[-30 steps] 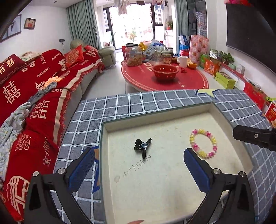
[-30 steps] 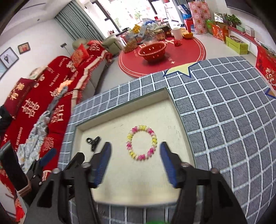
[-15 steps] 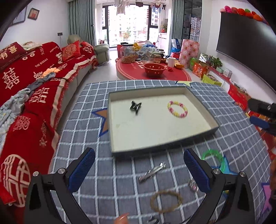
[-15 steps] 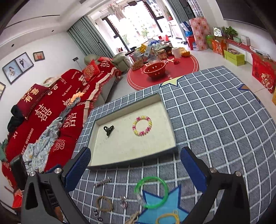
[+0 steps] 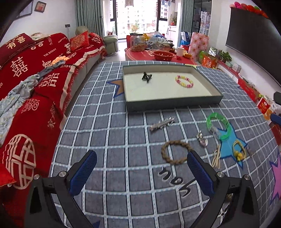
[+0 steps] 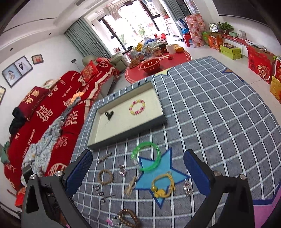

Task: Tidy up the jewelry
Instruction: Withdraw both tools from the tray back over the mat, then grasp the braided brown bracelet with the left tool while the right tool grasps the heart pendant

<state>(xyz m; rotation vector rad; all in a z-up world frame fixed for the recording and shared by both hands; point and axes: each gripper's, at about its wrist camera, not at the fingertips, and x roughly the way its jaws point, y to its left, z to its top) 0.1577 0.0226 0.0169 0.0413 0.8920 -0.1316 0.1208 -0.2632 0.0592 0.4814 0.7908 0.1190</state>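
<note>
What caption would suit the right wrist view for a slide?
Open right gripper above loose jewelry on the checked cloth; tray already holds a beaded bracelet and black clip.

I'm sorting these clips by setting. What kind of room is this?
Most likely a home living room: a long sofa under red wedding covers, framed photos on the wall, tall curtained windows. The jewelry tray sits on a checked cloth.

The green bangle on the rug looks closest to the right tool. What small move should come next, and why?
Probably lower the open right tool over the green bangle. It lies loose on the rug just ahead of the empty tool, while the tray holds only a bead bracelet and a black clip.
</note>
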